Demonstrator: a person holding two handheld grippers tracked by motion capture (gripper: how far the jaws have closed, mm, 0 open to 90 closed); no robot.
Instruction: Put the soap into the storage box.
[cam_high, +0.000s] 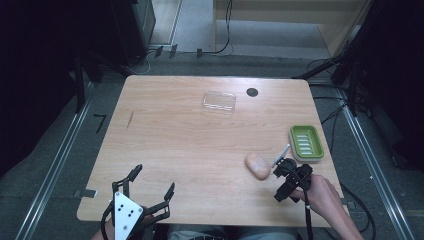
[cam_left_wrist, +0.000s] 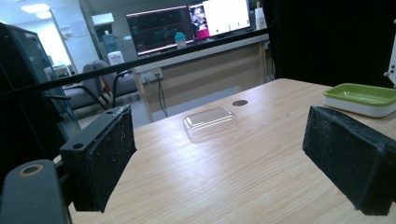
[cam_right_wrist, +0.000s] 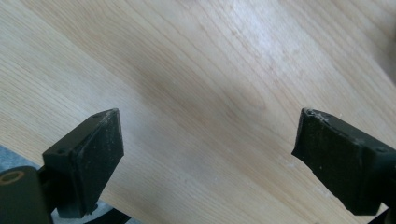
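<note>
Evidently idle, the left claw (cam_high: 152, 184) gapes released at lower left; the right claw (cam_right_wrist: 208, 163), likewise released, hovers beside the peach soap bar (cam_high: 258, 165), probably to grasp it

No readable text, brand, number or sign anywhere. Lit monitors (cam_left_wrist: 187, 25) past far edge of worktop (cam_left_wrist: 243, 163) in left gripper view: screen content too small and blurred to read. Paper sheets on wall (cam_left_wrist: 74, 30) at upper left of same view: blurred, illegible. Nothing printed on clear lid (cam_left_wrist: 210, 122), green soap dish (cam_left_wrist: 362, 95) or pink soap (cam_high: 258, 165). Grey plate (cam_high: 125, 214) on left gripper: small holes, no lettering.
</note>
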